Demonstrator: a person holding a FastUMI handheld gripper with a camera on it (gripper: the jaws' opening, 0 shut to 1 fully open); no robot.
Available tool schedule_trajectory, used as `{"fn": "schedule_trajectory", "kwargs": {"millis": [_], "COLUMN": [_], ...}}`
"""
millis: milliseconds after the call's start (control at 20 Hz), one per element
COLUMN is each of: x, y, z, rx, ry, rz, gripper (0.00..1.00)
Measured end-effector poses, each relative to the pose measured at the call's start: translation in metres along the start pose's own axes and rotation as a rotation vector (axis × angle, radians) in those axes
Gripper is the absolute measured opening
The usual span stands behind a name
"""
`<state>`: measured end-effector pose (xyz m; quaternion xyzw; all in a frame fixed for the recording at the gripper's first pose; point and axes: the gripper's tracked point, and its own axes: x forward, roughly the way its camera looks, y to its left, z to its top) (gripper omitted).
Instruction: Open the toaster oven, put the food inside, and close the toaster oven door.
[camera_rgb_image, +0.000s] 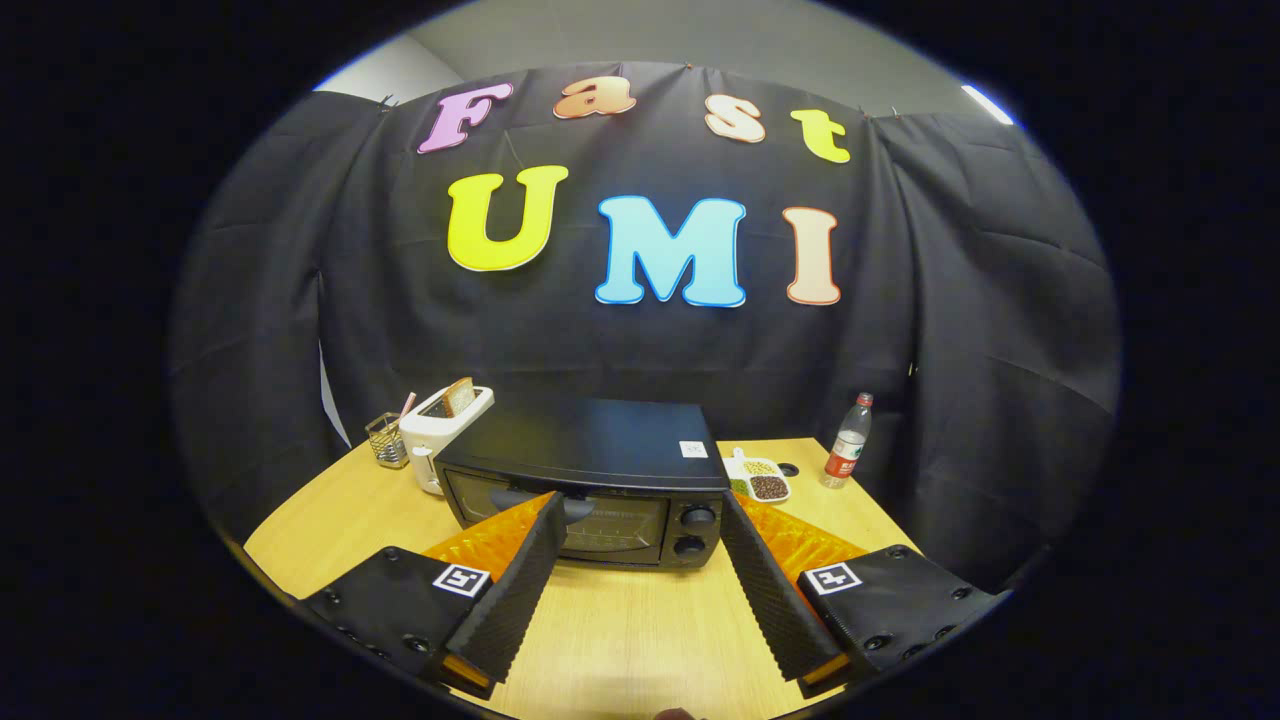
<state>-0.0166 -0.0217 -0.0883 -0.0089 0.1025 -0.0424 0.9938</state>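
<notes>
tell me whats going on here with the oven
A hand-held gripper faces a black toaster oven on a wooden table. Its fingers are spread open and hold nothing, framing the oven's front. The oven door is shut. A white toaster stands behind the oven, a small dish and a bottle beside it.

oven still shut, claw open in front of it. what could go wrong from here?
1. The claw is open and spans the oven front, with the door handle off-centre near one finger; it could miss or slip off the handle.
2. The knobs sit close to the other finger and could get bumped.
3. Pulling the door could drag the oven, which stands beside the toaster and dish.
</notes>
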Motion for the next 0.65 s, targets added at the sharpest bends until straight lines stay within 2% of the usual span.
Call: {"fn": "schedule_trajectory", "kwargs": {"millis": [350,500,650], "x": [-0.049,-0.068,-0.072], "y": [-0.049,-0.053,-0.05], "z": [0.029,0.04,0.042], "rx": [0.005,0.055,0.036], "ry": [-0.062,-0.093,-0.092], "rz": [-0.051,-0.042,-0.019], "gripper": [0.98,0.98,0.98]}}
